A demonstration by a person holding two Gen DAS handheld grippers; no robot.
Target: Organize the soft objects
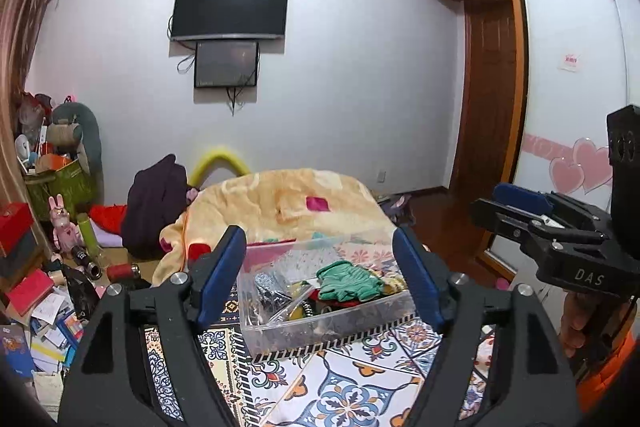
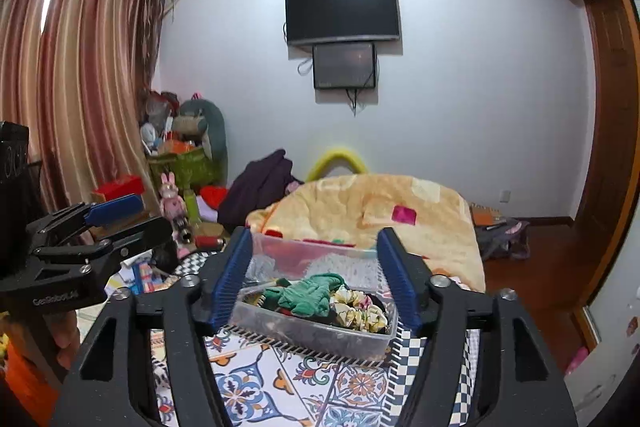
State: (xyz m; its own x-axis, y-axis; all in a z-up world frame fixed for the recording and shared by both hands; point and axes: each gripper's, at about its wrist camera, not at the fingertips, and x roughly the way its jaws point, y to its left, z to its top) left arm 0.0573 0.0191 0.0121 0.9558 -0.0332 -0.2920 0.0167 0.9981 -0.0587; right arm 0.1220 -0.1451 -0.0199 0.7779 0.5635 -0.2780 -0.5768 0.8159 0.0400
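A clear plastic bin sits on a patterned cloth on the bed. It holds a green glove, a floral scrunchie and other small soft items. My left gripper is open and empty, above and in front of the bin. My right gripper is open and empty, also just short of the bin. Each gripper shows at the edge of the other's view: the right gripper in the left wrist view, the left gripper in the right wrist view.
A yellow blanket lies heaped behind the bin. A dark garment lies at the bed's far left. Cluttered boxes, papers and toys fill the floor on the left. A wardrobe stands on the right.
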